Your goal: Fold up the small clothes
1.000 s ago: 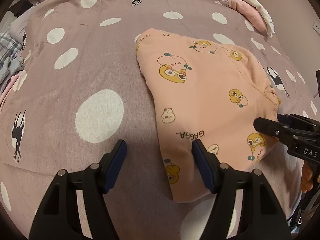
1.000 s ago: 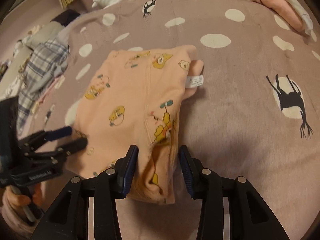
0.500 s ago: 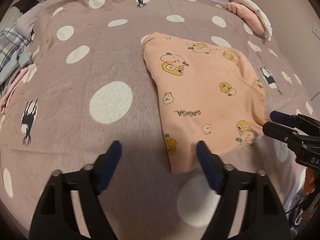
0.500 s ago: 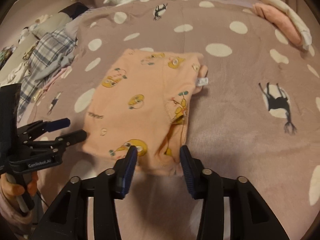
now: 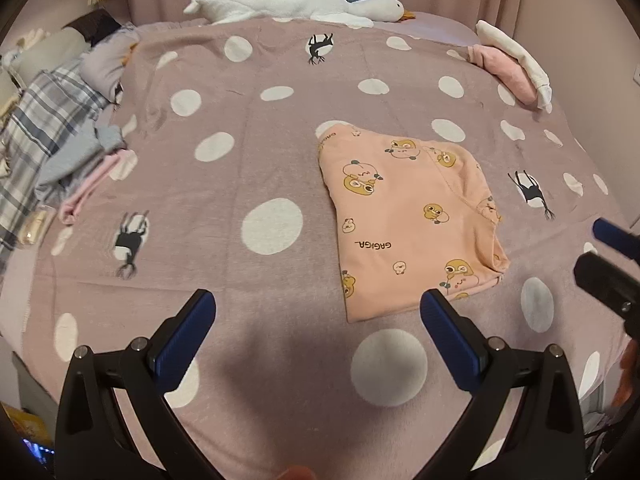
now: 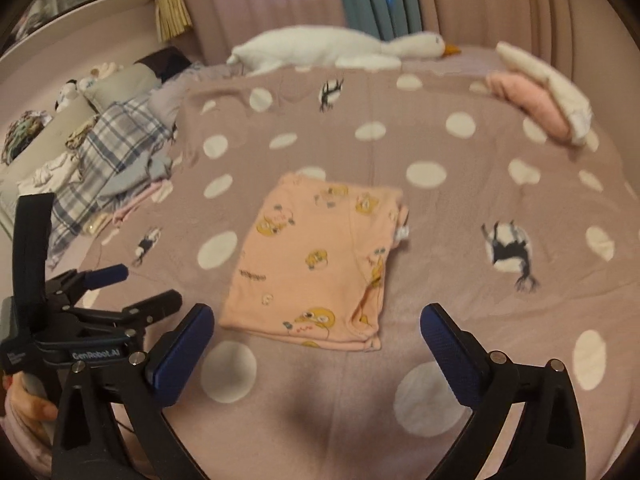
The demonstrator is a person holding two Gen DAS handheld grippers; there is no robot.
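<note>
The folded garment (image 5: 408,220) lies on the bedspread (image 5: 248,152), the landmark here. Behind it, at the bed's far edge, lies a plush goose (image 5: 296,2). To its left sits a heap of clothes (image 5: 56,136); behind it to the right, a small folded pile (image 5: 512,64).

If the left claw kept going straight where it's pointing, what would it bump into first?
Probably the polka-dot blanket, left of the folded peach garment. The left claw is opening, empty; depth is unclear.
</note>
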